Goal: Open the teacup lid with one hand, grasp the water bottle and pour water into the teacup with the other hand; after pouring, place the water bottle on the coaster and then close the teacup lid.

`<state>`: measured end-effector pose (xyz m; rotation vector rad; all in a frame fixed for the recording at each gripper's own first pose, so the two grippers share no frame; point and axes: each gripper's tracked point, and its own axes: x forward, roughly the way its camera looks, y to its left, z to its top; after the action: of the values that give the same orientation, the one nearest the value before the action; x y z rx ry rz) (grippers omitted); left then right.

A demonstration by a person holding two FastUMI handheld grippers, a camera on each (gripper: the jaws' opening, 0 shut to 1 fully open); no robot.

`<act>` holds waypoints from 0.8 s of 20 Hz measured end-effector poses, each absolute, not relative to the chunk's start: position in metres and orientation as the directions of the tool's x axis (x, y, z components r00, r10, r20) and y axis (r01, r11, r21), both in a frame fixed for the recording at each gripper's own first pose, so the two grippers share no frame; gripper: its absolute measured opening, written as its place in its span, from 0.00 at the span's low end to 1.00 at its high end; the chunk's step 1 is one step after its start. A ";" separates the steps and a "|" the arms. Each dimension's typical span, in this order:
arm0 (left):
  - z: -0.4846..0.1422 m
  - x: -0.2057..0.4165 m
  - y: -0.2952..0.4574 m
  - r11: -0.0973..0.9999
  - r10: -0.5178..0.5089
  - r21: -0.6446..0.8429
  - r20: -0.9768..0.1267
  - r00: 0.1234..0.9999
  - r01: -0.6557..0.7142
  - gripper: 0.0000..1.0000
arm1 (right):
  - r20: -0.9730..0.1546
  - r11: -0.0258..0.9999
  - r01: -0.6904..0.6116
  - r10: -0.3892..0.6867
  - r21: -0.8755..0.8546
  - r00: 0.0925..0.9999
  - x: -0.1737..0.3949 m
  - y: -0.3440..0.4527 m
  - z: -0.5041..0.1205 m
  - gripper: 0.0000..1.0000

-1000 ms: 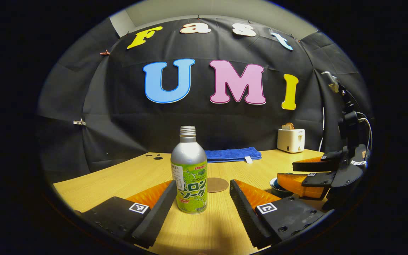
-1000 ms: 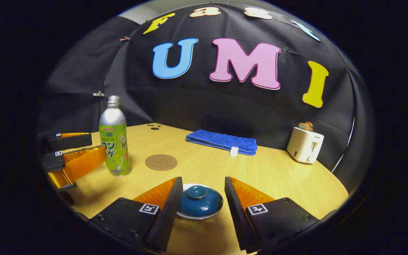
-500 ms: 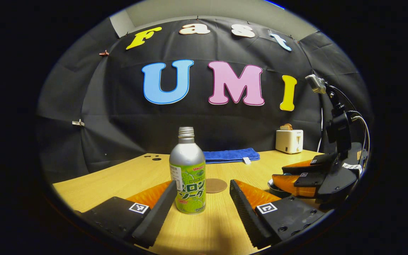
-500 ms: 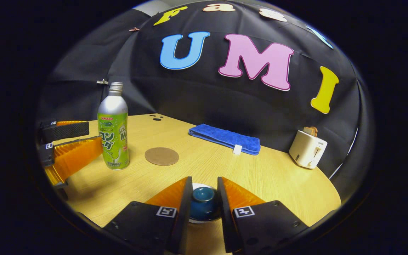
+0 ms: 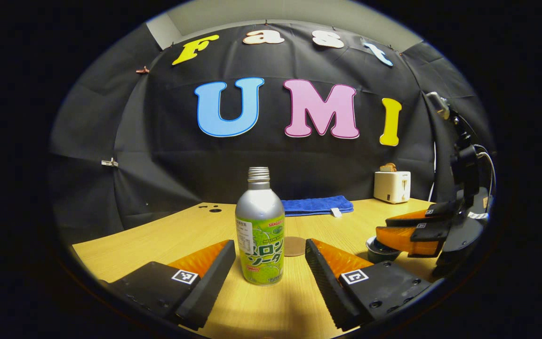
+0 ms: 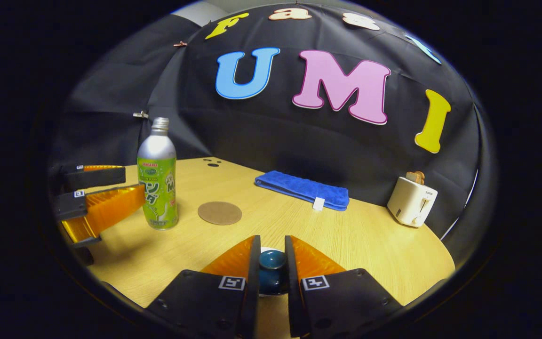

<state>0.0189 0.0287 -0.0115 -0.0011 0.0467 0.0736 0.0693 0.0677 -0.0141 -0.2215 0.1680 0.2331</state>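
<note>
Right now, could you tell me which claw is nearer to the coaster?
Left. The left claw is open around the water bottle, with the coaster just beyond its fingertips. The right claw, shut on the teacup lid, sits farther off.

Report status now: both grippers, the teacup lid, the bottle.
Right gripper shut on lid knob. Left gripper open around upright bottle, not touching. Coaster free.

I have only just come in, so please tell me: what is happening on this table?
A person works two handheld grippers. The right gripper is shut on the knob of the teacup lid, which sits on the cup. The left gripper is open around the upright water bottle, not gripping it. The coaster is bare.
</note>
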 end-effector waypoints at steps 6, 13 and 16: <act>-0.012 0.051 0.038 0.998 0.070 0.002 -0.046 0.997 -0.070 0.95 | -0.066 0.969 -0.220 0.214 -0.110 0.975 0.049 0.040 0.032 0.29; -0.013 0.094 0.043 0.998 0.058 0.004 -0.041 0.997 -0.058 0.94 | -0.084 0.992 -0.106 0.100 -0.066 0.991 0.043 -0.024 0.004 0.29; -0.013 0.102 0.042 0.999 0.051 0.006 -0.041 0.998 -0.051 0.94 | -0.083 0.995 -0.087 0.083 -0.049 0.993 0.043 -0.036 -0.008 0.29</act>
<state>0.1021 0.0418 -0.0134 0.0049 0.0412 0.0509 0.0429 -0.0359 -0.0078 -0.0525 0.0810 0.0854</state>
